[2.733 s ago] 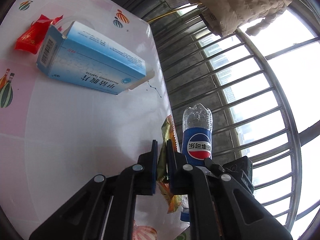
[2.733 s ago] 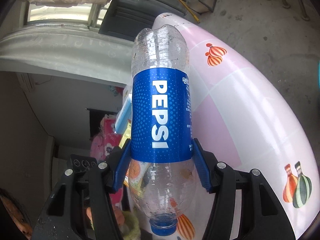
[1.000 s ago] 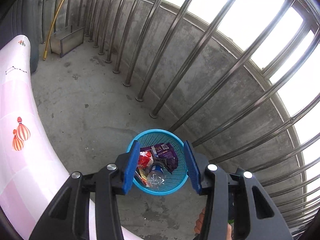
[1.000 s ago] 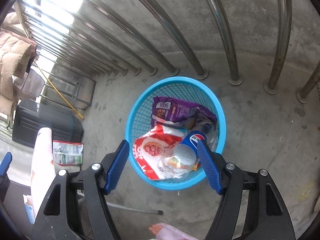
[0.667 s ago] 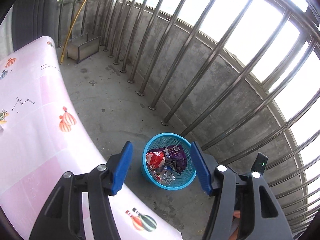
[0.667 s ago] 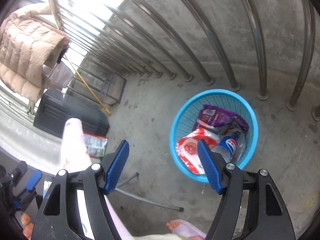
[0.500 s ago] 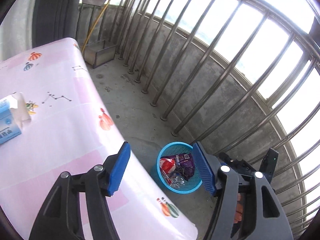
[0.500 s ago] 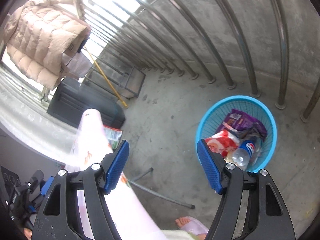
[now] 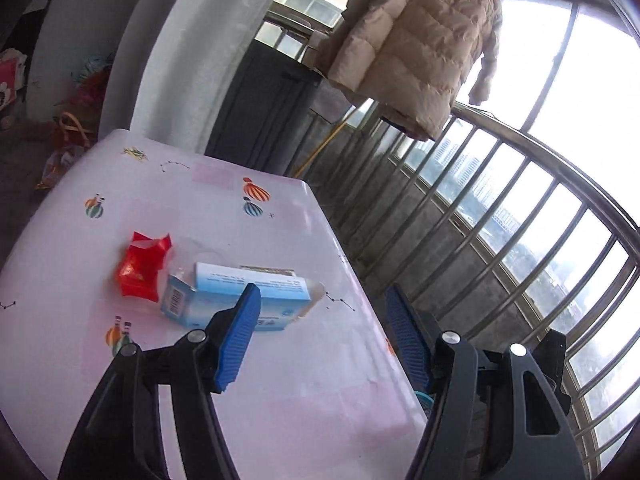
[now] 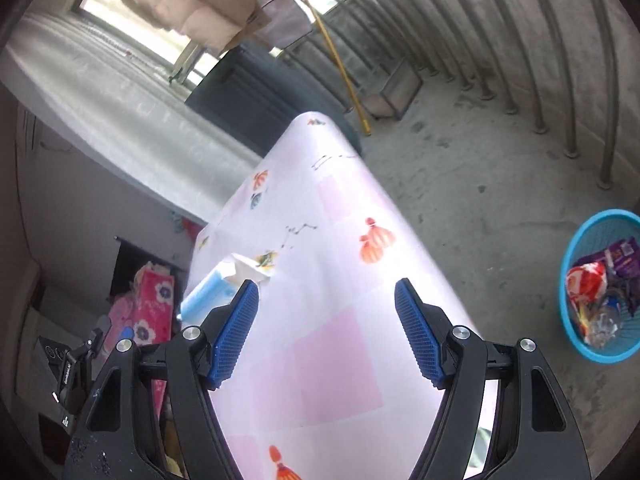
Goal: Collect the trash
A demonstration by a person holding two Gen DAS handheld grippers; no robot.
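Note:
A blue and white carton point(image 9: 240, 296) lies on the pink table point(image 9: 224, 224), with a red wrapper point(image 9: 142, 266) just left of it. My left gripper point(image 9: 324, 340) is open and empty above the table's near part, just short of the carton. My right gripper point(image 10: 326, 328) is open and empty over the table; the carton point(image 10: 212, 292) shows past its left finger. A blue basket point(image 10: 576, 332) on the floor at right holds a Pepsi bottle point(image 10: 608, 312) and several wrappers.
A steel railing point(image 9: 500, 216) runs along the balcony to the right. A beige padded coat point(image 9: 412, 40) hangs above it. A dark cabinet point(image 9: 264, 108) stands behind the table. A yellow pole point(image 10: 336, 56) leans on the railing. Pink bags point(image 10: 148, 308) sit left of the table.
Both grippers let their trash drop into the blue basket, then swung up and back from the basket to the table. The Pepsi bottle now lies in the basket.

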